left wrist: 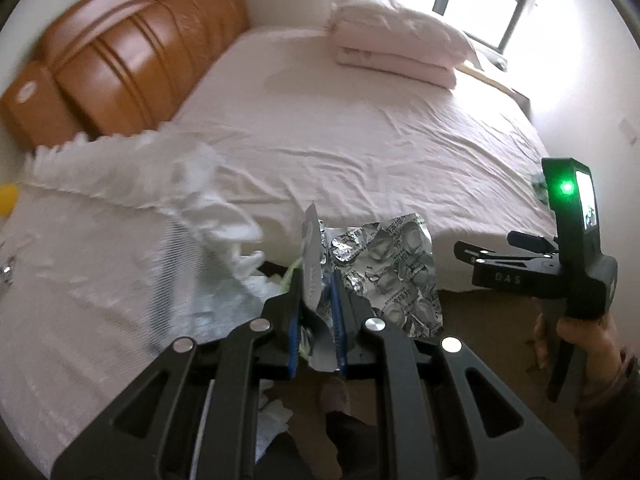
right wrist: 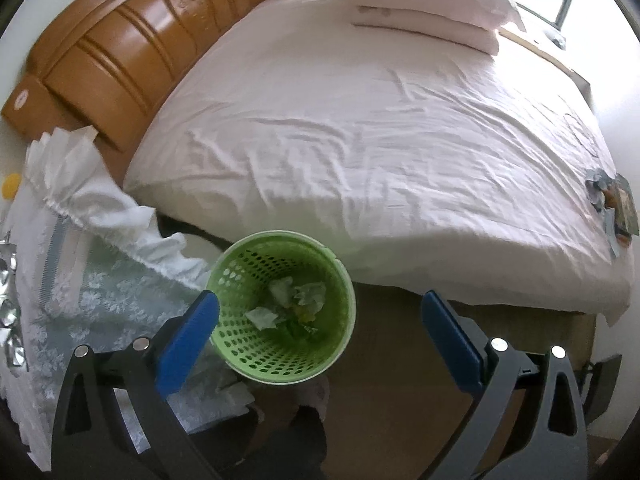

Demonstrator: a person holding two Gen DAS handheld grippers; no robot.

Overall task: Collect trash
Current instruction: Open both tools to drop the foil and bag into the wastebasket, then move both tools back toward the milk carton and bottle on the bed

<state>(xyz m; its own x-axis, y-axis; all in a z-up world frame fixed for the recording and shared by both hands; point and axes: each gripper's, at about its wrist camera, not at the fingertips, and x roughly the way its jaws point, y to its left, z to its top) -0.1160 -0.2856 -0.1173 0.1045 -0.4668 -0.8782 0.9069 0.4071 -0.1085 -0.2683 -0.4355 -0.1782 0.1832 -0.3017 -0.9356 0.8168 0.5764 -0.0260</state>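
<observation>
Two tongs in play, both aimed steeply down beside the bed.

Left side first. A bench draped in a white lace-patterned cloth (left wrist: 80, 280) fills 9 o'clock of the left wrist view; a little silver foil (right wrist: 10, 308) lies on it at the frame edge in the right view. The left tongs (left wrist: 316, 300) are pressed together on crumpled silver foil blister sheets (left wrist: 384, 276), pinched at one edge so the rest fans out toward 1 o'clock. Probable reason: an edge grip lets the flat sheets hang free and fall clean on release.

Centre. The round green perforated plastic basket (right wrist: 240, 340) stands on the floor between bench and white-sheeted bed (right wrist: 360, 140), crumpled tissues (right wrist: 296, 300) already at the bottom. Handy to both surfaces, which fits collecting.

Right. The right tongs (right wrist: 320, 328) are spread wide and empty directly over the basket. More litter, bluish scraps (right wrist: 608, 196), sits on the bed edge at 3 o'clock, likely still to fetch.
</observation>
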